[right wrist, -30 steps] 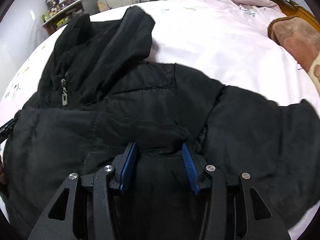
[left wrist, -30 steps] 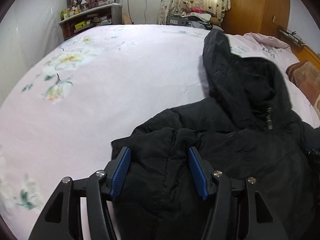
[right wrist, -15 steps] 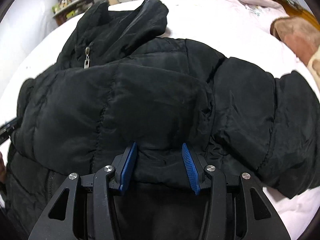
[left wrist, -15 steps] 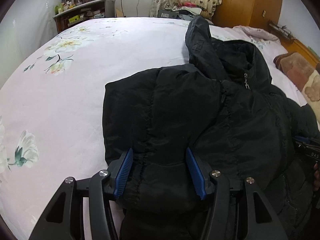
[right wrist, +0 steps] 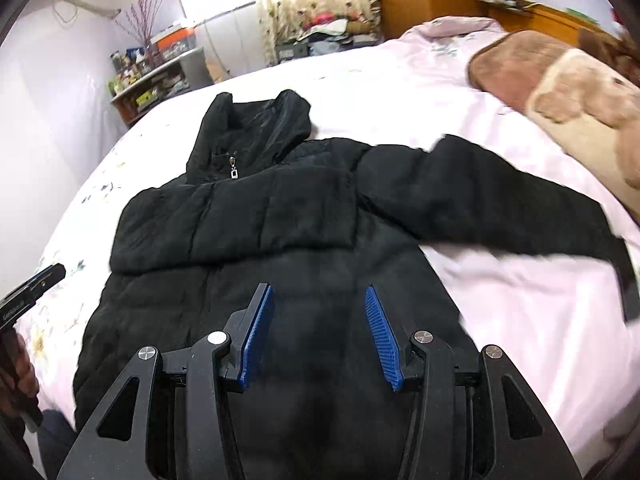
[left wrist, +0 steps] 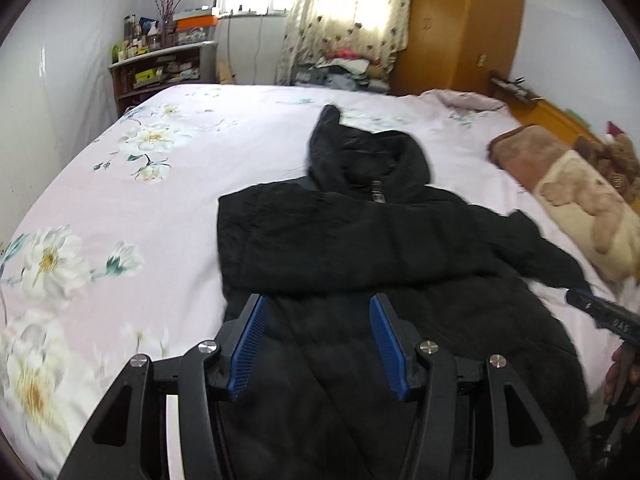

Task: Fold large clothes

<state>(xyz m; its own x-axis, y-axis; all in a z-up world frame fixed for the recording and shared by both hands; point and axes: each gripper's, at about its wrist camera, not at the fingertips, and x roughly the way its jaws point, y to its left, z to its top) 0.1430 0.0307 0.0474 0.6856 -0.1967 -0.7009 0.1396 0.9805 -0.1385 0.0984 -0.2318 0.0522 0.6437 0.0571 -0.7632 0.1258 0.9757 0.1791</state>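
Note:
A black hooded puffer jacket (left wrist: 360, 232) (right wrist: 248, 216) lies front up on the pink floral bed, hood pointing away. One sleeve is folded across the chest, and its edge runs just ahead of my fingertips. The other sleeve (right wrist: 500, 204) stretches out to the right over the sheet. My left gripper (left wrist: 316, 304) hovers over the jacket's lower left part, jaws apart and pinching nothing. My right gripper (right wrist: 318, 292) hovers over the lower middle, likewise open. Each gripper shows at the edge of the other's view, the right gripper (left wrist: 604, 316) and the left gripper (right wrist: 32, 288).
A brown and cream plush blanket (left wrist: 568, 184) (right wrist: 560, 80) lies at the bed's right side by a wooden headboard (left wrist: 548, 116). Bare sheet (left wrist: 120, 220) spreads left of the jacket. A cluttered shelf (left wrist: 160, 68), curtains and a wardrobe (left wrist: 460, 24) stand beyond the bed.
Both grippers have drawn back and up from the jacket's chest. The folded edge that lay between the jaws now lies ahead of the fingertips, and the whole jacket is in view.

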